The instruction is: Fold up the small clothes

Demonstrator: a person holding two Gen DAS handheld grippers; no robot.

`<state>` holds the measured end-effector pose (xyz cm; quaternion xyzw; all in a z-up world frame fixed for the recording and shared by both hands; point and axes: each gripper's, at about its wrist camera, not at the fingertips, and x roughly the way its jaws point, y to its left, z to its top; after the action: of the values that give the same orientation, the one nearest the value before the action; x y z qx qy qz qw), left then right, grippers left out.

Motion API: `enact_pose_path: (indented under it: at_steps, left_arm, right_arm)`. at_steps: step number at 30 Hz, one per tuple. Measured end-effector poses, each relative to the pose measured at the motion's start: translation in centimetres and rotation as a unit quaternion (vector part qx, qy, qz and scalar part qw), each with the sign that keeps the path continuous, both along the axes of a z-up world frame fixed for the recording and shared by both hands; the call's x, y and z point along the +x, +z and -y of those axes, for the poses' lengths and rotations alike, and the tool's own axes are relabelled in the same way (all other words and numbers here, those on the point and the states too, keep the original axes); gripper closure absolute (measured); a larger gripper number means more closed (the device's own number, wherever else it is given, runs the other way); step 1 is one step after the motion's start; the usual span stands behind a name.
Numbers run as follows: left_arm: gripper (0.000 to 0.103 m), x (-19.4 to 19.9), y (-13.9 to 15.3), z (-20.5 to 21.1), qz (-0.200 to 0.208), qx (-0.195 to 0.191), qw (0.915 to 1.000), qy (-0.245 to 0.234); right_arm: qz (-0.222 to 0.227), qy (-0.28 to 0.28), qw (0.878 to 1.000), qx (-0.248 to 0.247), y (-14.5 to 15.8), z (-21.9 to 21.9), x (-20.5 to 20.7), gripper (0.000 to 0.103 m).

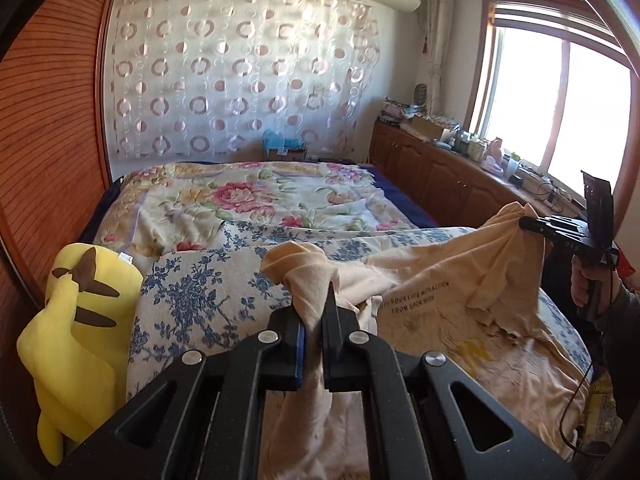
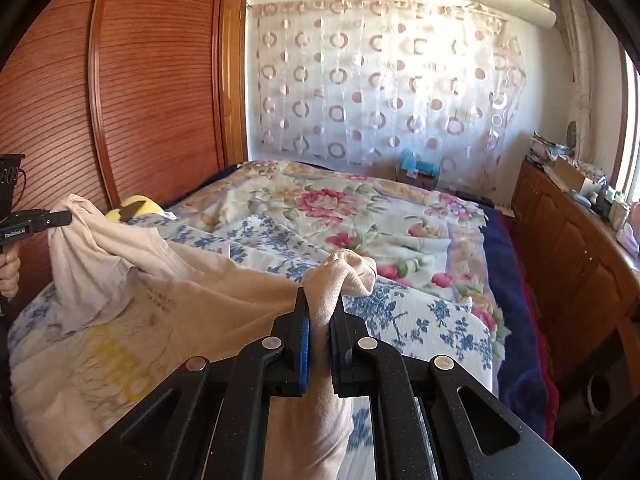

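Both grippers clamped on one cream T-shirt (image 1: 440,284), which is lifted off the blue-floral quilt (image 1: 192,288) near the foot of the bed (image 2: 516,280).

Left gripper (image 1: 314,312): jaws pinched on a bunched wad of shirt fabric, knot of cloth spilling out at 12 o'clock past the tips. Right gripper (image 2: 320,320): same, closed on the other bunched corner, wad poking out toward 1 o'clock. From the left wrist view, right gripper at 3 o'clock; from the right wrist view, left gripper at 9 o'clock. Shirt strung between them, middle sagging onto the quilt, printed text and yellow graphic facing up.

Handling, judged: thin knit, light, fully limp, no stiffness to hold a crease unaided. Not slippery, not fragile, but stretches and bunches. Current holds are gathered wads, not flat edges, so likely a skewed fold line. Better hold probably at shoulder seams or hem corners, pinched flat, kept taut between the two hands.

Count: T-shirt 1, grippers 2, hands visible 2 (one per view, on the opposite grip), yellow plush toy (image 1: 76,320) 1 at 9 o'clock by the wooden wardrobe (image 2: 132,92). No other garments visible to fold.
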<state>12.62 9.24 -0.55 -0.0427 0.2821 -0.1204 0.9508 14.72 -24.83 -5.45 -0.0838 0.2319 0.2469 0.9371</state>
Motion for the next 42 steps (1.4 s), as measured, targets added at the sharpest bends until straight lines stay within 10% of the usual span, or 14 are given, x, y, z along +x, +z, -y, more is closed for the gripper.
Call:
enact_pose_path:
  at_steps: [15, 28, 32, 38, 42]
  left_arm:
    - [0.096, -15.9, -4.5, -2.4, -0.032, -0.02, 0.9989, 0.026]
    - [0.095, -17.1, -7.6, -1.5, -0.089, 0.009, 0.9957, 0.025]
    - [0.073, -17.7, -7.0, -1.5, -0.075, 0.02, 0.9967, 0.024]
    - [0.028, -18.0, -5.4, -2.0, -0.059, 0.008, 0.9981, 0.018]
    - [0.024, -16.9, -5.2, -2.1, -0.059, 0.013, 0.9979, 0.023]
  right_arm:
    - [-0.047, -0.007, 0.999, 0.016, -3.2, 7.2, -20.8, 0.096]
    - [-0.121, -0.01, 0.993, -0.016, -5.7, 8.1, -24.6, 0.095]
    - [-0.127, -0.011, 0.991, -0.025, -5.3, 7.5, -24.2, 0.095]
    - [-0.109, -0.011, 0.994, -0.026, -4.2, 6.8, -23.1, 0.06]
    - [-0.085, -0.005, 0.996, -0.017, -2.6, 7.4, -23.5, 0.058]
